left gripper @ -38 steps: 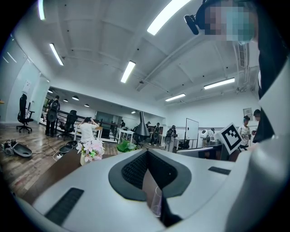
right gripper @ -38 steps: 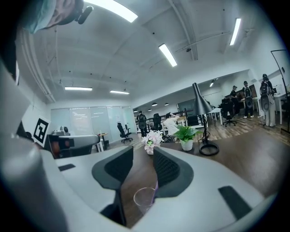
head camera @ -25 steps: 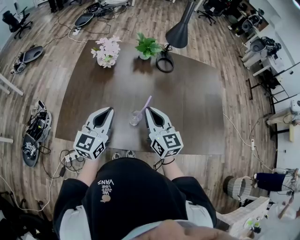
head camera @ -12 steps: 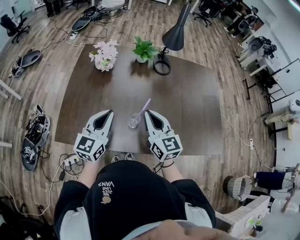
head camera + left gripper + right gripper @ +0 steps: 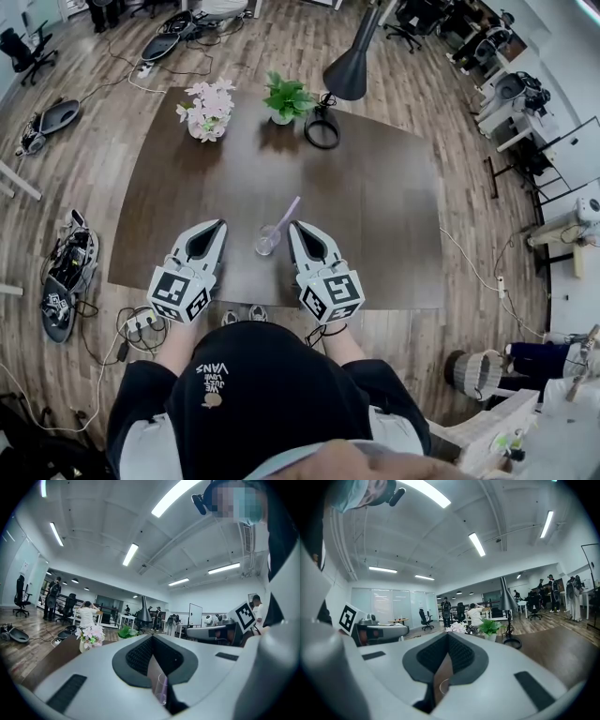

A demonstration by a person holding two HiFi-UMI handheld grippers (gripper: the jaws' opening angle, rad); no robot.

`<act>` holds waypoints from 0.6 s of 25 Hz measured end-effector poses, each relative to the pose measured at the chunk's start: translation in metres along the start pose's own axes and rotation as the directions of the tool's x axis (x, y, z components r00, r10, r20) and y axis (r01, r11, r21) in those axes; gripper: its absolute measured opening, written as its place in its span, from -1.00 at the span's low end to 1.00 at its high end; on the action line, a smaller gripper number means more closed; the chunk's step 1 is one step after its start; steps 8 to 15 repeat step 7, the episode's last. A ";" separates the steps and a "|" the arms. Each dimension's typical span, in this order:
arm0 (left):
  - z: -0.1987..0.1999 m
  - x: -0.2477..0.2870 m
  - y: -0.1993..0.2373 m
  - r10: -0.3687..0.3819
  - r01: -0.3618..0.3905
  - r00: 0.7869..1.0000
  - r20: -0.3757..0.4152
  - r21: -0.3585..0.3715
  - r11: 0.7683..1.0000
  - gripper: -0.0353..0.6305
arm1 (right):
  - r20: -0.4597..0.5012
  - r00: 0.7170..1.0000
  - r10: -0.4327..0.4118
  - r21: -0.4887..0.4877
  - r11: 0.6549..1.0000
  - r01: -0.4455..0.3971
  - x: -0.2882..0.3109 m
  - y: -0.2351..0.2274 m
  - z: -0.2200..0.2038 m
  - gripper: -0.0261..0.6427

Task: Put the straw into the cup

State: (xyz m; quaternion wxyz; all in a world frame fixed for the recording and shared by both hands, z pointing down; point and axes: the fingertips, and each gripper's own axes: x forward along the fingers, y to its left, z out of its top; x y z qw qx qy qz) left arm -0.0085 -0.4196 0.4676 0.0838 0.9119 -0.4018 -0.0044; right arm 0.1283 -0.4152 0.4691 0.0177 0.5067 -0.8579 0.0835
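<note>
I see the clear, round cup [image 5: 267, 240] standing on the dark wooden table [image 5: 375, 206] between my two grippers. The thin lilac straw [image 5: 285, 214] is in it, leaning up and away to the right. My left gripper [image 5: 217, 225] and right gripper [image 5: 295, 227] each sit just beside the cup, their ribbed black pads pressed together on nothing.

Straw [image 5: 287, 212] pale purple, cup [image 5: 267, 242] clear, table [image 5: 375, 206] dark brown wood. Left gripper [image 5: 221, 223] and right gripper [image 5: 292, 226] grey-white with black-and-white square markers [image 5: 178, 292]. Flowers [image 5: 208, 105] pink, plant [image 5: 289, 96] green.
</note>
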 end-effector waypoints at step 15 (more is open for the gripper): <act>0.002 0.001 -0.005 -0.003 0.003 1.000 0.001 0.006 1.000 -0.86 | 0.002 1.000 -0.006 0.003 1.000 0.006 -0.004 -0.002 0.001 -0.87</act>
